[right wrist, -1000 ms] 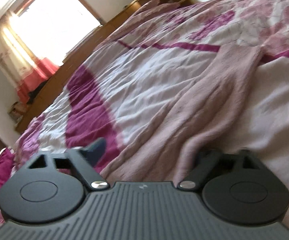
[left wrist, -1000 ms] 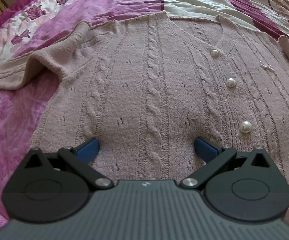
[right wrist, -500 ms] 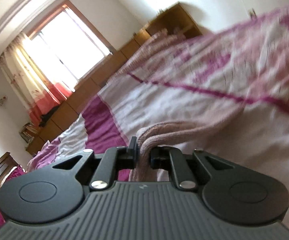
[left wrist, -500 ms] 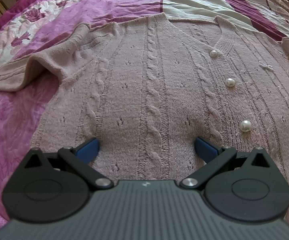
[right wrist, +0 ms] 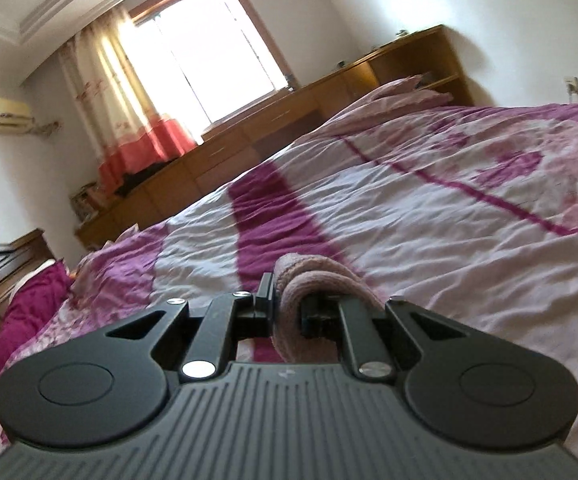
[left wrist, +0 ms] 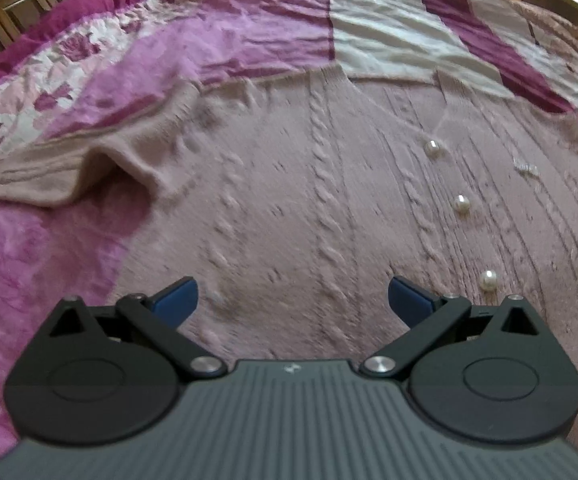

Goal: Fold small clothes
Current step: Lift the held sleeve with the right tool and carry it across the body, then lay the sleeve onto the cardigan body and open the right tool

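Both grippers: my left (left wrist: 292, 300) is spread wide over the cardigan (left wrist: 329, 208); my right (right wrist: 289, 304) pinches its sleeve (right wrist: 313, 280). No writing is readable.

One pink knitted cardigan (left wrist: 309, 200) lies on one bed (left wrist: 249, 40). Three pearl buttons show on it: the first (left wrist: 432, 147), the second (left wrist: 461, 202) and the third (left wrist: 488, 279). Two tongs are in view, the left tongs (left wrist: 292, 300) and the right tongs (right wrist: 289, 300). One window (right wrist: 209, 48), one curtain (right wrist: 117, 108).
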Demonstrator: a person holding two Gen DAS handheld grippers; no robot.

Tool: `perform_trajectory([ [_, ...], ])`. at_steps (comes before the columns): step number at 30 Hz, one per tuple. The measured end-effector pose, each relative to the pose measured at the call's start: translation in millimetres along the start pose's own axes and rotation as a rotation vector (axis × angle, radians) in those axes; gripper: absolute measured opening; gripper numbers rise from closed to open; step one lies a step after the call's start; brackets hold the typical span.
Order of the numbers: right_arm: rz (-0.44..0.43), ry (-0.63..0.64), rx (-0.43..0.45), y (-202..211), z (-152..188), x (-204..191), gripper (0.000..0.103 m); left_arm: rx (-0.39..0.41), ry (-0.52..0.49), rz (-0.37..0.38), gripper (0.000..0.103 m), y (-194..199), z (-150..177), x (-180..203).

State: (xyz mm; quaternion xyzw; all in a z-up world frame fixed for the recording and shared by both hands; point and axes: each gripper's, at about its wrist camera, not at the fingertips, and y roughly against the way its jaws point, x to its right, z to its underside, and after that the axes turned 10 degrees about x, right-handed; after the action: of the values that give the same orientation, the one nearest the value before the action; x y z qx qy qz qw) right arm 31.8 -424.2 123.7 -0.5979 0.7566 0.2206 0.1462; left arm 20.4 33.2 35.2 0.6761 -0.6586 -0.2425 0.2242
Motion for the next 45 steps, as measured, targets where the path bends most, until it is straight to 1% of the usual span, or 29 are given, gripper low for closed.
perform_trajectory([
  [4,-0.029,0.03,-0.031,2,15,-39,0.013,0.021,0.024,-0.002,0.103,8,-9,-17],
  [9,-0.06,0.067,-0.047,6,28,-79,0.012,0.047,0.037,-0.016,0.103,15,-13,-33],
  [16,-0.115,0.1,-0.071,3,36,-132,0.013,0.054,0.08,-0.026,0.103,17,-13,-51],
  [21,-0.156,0.144,-0.089,2,55,-179,0.012,0.058,0.11,-0.033,0.103,18,-12,-63],
  [25,-0.177,0.186,-0.131,-5,84,-212,0.013,0.057,0.13,-0.042,0.103,18,-10,-72],
  [29,-0.177,0.233,-0.212,-18,130,-234,0.013,0.046,0.143,-0.051,0.103,17,-7,-80],
  [33,-0.182,0.269,-0.286,-27,175,-243,0.013,0.044,0.145,-0.055,0.103,18,-3,-84],
  [37,-0.191,0.28,-0.37,-30,206,-243,0.014,0.043,0.148,-0.053,0.103,18,-1,-85],
  [38,-0.195,0.28,-0.393,-34,213,-243,0.021,0.041,0.148,-0.051,0.103,18,0,-84],
  [39,-0.203,0.276,-0.415,-34,218,-241,0.025,0.04,0.15,-0.05,0.103,18,0,-84],
  [40,-0.208,0.269,-0.436,-34,223,-240,0.034,0.038,0.154,-0.046,0.103,17,0,-84],
  [41,-0.215,0.258,-0.456,-35,226,-238,0.048,0.037,0.157,-0.041,0.103,17,0,-84],
  [42,-0.225,0.242,-0.47,-34,228,-236,0.054,0.036,0.16,-0.035,0.103,17,0,-83],
  [43,-0.239,0.226,-0.475,-33,228,-234,0.063,0.035,0.162,-0.031,0.103,17,0,-83],
  [44,-0.253,0.212,-0.476,-30,227,-233,0.067,0.035,0.162,-0.028,0.103,17,0,-83],
  [45,-0.261,0.203,-0.476,-27,226,-232,0.069,0.035,0.161,-0.025,0.103,17,0,-82],
])
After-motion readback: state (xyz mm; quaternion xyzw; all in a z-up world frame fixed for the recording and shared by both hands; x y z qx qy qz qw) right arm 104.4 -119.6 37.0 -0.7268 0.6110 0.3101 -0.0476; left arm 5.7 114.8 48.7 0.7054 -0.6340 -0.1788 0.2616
